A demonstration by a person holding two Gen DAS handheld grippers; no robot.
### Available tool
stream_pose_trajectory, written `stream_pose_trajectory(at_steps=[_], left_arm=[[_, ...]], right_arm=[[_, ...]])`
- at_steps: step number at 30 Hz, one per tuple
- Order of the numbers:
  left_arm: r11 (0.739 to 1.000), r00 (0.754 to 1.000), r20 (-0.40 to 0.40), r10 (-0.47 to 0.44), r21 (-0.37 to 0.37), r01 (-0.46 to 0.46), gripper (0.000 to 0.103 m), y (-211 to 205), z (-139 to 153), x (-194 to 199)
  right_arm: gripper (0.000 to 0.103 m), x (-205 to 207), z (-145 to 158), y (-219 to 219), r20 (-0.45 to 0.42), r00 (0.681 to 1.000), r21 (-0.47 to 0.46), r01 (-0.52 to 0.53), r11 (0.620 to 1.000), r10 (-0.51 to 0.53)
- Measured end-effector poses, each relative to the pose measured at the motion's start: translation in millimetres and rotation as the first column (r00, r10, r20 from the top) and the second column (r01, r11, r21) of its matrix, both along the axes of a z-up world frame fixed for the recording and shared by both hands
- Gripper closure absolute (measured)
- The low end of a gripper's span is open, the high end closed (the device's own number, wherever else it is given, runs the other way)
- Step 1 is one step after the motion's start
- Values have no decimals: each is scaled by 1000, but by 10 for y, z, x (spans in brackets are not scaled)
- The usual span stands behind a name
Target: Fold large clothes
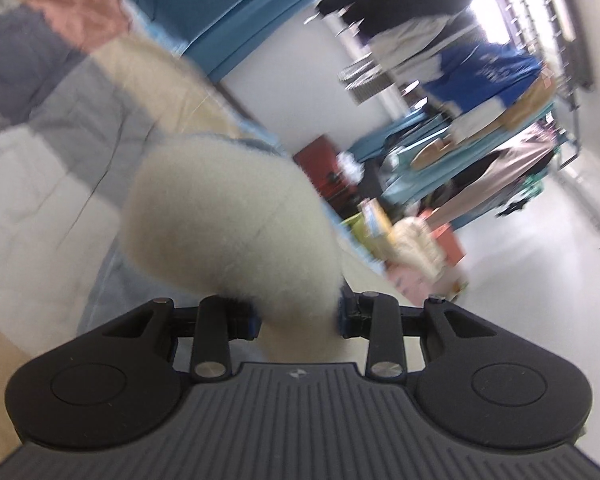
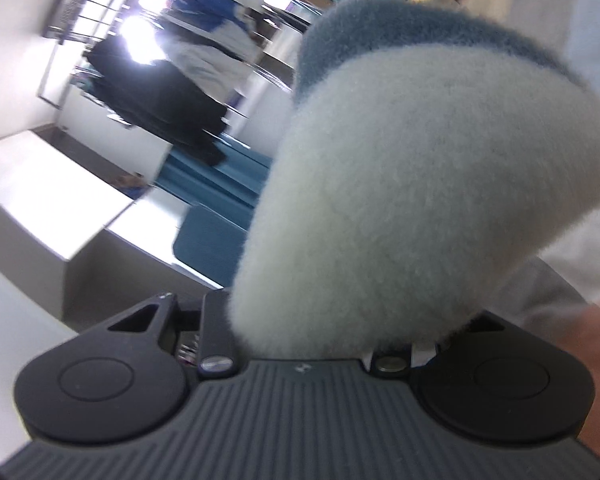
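Observation:
A large fuzzy striped garment, with cream, pink, grey and blue-grey bands, hangs lifted in the air. In the left wrist view my left gripper [image 1: 298, 322] is shut on a cream fold of the garment [image 1: 236, 216], which trails up to the left. In the right wrist view my right gripper [image 2: 300, 344] is shut on another fluffy pale fold [image 2: 400, 184] with a blue-grey band on top. That fold hides the fingertips. Both views are tilted and blurred.
Blue-covered tables [image 1: 228, 12] stand behind. A clothes rack [image 1: 480, 92] with hanging and piled garments runs along the right in the left wrist view. A white box-like bench [image 2: 60, 216] and dark hanging clothes [image 2: 156, 96] show in the right wrist view.

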State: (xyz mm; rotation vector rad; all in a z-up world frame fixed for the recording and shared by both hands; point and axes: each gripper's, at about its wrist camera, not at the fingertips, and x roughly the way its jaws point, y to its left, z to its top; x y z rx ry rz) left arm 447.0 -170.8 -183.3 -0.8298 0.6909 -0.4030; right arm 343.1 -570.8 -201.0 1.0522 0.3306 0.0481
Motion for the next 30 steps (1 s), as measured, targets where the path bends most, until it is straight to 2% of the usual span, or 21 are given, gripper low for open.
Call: stream_pose_trajectory(at_steps=[4, 6, 8, 11, 13, 14, 15, 17, 19, 24, 28, 30], left_arm=[[999, 998, -67, -20, 35, 22, 64, -4, -440, 90], [999, 999, -32, -33, 39, 34, 63, 13, -556, 29], [997, 999, -15, -48, 55, 49, 61, 22, -626, -28], [996, 998, -17, -56, 69, 57, 57, 38, -711, -107], [995, 997, -37, -65, 74, 67, 49, 45, -766, -166], [991, 995, -48, -83, 97, 87, 43, 40, -757, -169], [986, 994, -59, -92, 131, 99, 42, 25, -752, -179], [982, 993, -72, -93, 157, 103, 39, 25, -698, -213], [976, 992, -80, -95, 187, 108, 35, 50, -608, -267], [961, 988, -91, -126, 237, 144, 35, 186, -330, -495], [953, 990, -44, -136, 265, 143, 35, 316, 122, -735], [945, 989, -7, -150, 293, 146, 35, 333, 402, -881]], right_arm=[[59, 20, -469, 41, -87, 996, 9, -15, 1000, 16], [59, -1, -672, 64, -108, 994, 34, -1, 999, 5], [59, -48, -822, 62, -90, 996, 67, 12, 998, -6], [55, -61, -880, 65, -87, 996, 87, 20, 996, -13], [50, -137, -910, 32, -84, 996, 119, 32, 992, -23], [48, -156, -915, 57, -88, 996, 128, 35, 991, -23], [45, -160, -930, 79, -100, 995, 124, 29, 992, -17], [44, -163, -914, 134, -123, 992, 104, 19, 994, -7], [42, -210, -850, 145, -165, 986, 123, 38, 992, -17], [41, -590, -693, 214, -236, 971, 86, 54, 995, -32], [41, -856, -440, 162, -246, 967, 92, 92, 992, -67], [41, -1029, -264, 188, -238, 968, 51, 90, 995, -75]])
